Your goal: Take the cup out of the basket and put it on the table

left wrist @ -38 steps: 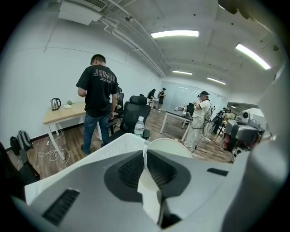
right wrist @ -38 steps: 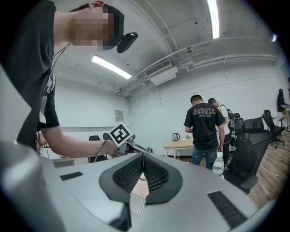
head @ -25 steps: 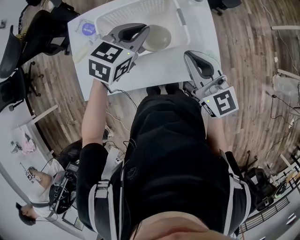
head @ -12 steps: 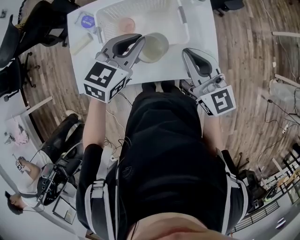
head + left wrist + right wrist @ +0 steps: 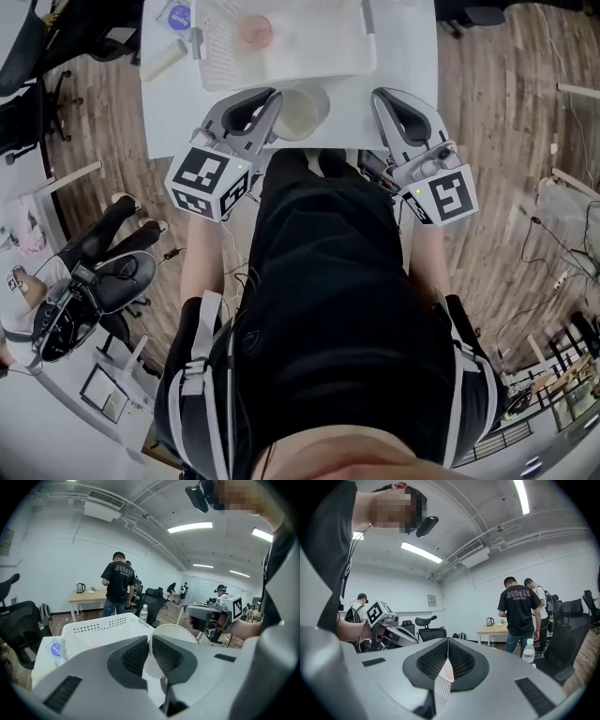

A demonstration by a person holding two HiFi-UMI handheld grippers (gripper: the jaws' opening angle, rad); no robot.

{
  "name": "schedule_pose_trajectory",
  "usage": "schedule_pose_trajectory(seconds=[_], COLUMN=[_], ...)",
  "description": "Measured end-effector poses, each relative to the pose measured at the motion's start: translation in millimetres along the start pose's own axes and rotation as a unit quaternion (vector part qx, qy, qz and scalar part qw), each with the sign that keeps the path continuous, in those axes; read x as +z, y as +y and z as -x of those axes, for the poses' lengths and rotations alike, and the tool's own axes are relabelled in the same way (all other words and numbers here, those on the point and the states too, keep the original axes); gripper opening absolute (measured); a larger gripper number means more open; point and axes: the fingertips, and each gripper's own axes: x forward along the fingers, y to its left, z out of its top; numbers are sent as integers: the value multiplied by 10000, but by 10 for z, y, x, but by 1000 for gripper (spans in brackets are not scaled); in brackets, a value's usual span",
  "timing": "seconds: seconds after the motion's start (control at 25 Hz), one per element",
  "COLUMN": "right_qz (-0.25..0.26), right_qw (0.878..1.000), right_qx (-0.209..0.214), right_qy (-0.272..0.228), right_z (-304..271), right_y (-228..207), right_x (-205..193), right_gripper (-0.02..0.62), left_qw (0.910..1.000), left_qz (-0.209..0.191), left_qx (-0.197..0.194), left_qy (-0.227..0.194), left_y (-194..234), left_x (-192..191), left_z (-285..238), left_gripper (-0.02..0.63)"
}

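A second ago the cup [image 5: 302, 112] sat inside the white basket [image 5: 281, 52], against its near wall, with the left gripper [image 5: 274, 101] already on it. Half a second ago it was passing over that wall. Now it is clear of the basket, over the bare strip of white bench [image 5: 178, 103] between the basket's near wall and the bench's near edge, about midway along that edge. The basket itself stands toward the far edge, with a small pink thing [image 5: 254, 30] lying inside it.

The left gripper's jaws are clamped narrowly on the cup's wall at the rim, one jaw inside the mouth and one outside, so the pale cup hangs off their tips on the side toward the right gripper [image 5: 382, 97]. The cup looks tilted, with its mouth turned partly up. Whether its base touches the bench I cannot tell.

The right gripper has kept its place over the near edge, toward the near right corner, apart from the cup. Its jaws are pressed together with nothing between them.

A blue-labelled thing [image 5: 178, 14] and a pale roll [image 5: 162, 60] lie near the bench's left edge beside the basket.
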Motion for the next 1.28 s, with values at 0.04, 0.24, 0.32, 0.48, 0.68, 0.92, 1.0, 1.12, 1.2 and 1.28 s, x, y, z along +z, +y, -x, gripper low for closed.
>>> schedule_pose_trajectory(seconds=[0.04, 0.24, 0.32, 0.48, 0.68, 0.92, 1.0, 1.12, 1.2, 1.28], right_qz=[12, 57, 61, 96, 164, 202, 177, 125, 94, 70], right_qw=[10000, 10000, 9999, 9996, 9992, 9981, 9975, 9965, 9958, 9950], right_qx=[12, -41, -123, -269, -366, -565, -660, -787, -858, -936], right_qy=[-2, -15, -24, -25, 28, 150, 205, 267, 307, 341], right_z=[14, 87, 104, 149, 189, 326, 401, 515, 583, 660], right_y=[2, 113, 184, 440, 905, 1325, 1449, 1613, 1717, 1807], right_x=[-6, -28, -28, -11, 13, -96, -140, -209, -252, -275], right_gripper=[20, 20, 20, 20, 20, 20, 20, 20, 20, 20], left_qw=[10000, 9998, 9997, 9997, 9996, 9988, 9982, 9973, 9967, 9960], left_qz=[21, 76, 36, 29, 35, 107, 184, 185, 172, 175], left_qx=[32, 109, 141, 148, 167, 289, 301, 355, 403, 441], left_qy=[18, 152, 199, 176, 203, 389, 483, 620, 688, 763], left_y=[-16, -38, -6, 84, 225, 432, 484, 554, 601, 641], left_x=[-44, -284, -384, -584, -879, -1365, -1505, -1671, -1775, -1880], left_z=[10, 92, 132, 248, 383, 329, 302, 255, 229, 191], left_gripper=[48, 48, 48, 48, 48, 48, 48, 48, 48, 48])
